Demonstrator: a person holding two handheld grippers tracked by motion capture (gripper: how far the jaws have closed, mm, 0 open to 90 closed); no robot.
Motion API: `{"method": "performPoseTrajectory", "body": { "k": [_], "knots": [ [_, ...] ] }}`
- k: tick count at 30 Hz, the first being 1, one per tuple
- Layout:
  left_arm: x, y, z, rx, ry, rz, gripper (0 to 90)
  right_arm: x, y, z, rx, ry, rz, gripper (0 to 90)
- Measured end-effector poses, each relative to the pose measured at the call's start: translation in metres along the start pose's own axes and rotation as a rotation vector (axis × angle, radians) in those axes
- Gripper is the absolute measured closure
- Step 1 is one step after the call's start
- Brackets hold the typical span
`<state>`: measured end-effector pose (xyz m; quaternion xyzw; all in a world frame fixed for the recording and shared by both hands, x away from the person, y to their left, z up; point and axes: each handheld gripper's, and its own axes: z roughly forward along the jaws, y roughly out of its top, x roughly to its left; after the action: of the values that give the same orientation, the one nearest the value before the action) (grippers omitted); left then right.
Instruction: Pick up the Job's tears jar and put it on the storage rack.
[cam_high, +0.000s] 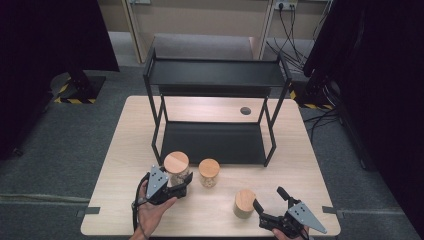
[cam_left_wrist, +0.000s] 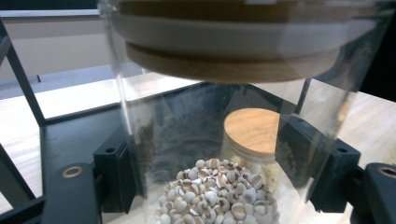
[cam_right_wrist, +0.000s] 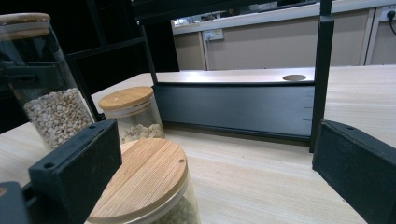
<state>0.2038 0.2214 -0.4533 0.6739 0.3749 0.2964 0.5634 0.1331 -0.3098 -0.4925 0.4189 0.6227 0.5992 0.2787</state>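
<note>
Wooden table (cam_high: 300, 170) held a rack (cam_high: 215, 125); before it, left tongs (cam_high: 184, 188) clamped the tall jar (cam_high: 176, 167), likely shelf-bound; right tongs (cam_high: 270, 205) gaped.

We saw a black 2-tier metal rack (cam_high: 215, 107) standing on the far half of the pale wooden tabletop (cam_high: 295, 170), its lower shelf (cam_high: 212, 141) lying just above the wood. A round cable hole (cam_high: 245, 110) sat in the tabletop behind the rack. Beyond the tabletop we noted grey carpet (cam_high: 60, 145), black cables (cam_high: 292, 42) trailing from a wall socket (cam_high: 284, 5), and yellow-black hazard tape (cam_high: 75, 100) on 1 stand base.
</note>
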Motion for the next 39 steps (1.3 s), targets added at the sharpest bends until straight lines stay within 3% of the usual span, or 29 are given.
{"method": "performPoseTrajectory", "body": {
  "k": [21, 39],
  "knots": [
    [0.01, 0.024, 0.028, 0.0, 0.04, 0.0, 25.3, -0.001, 0.0, -0.001, -0.006, -0.001, 0.003, 1.6],
    [0.018, 0.031, 0.065, 0.014, 0.122, -0.009, 25.3, -0.002, 0.0, -0.001, -0.003, 0.001, 0.007, 1.7]
  ]
}}
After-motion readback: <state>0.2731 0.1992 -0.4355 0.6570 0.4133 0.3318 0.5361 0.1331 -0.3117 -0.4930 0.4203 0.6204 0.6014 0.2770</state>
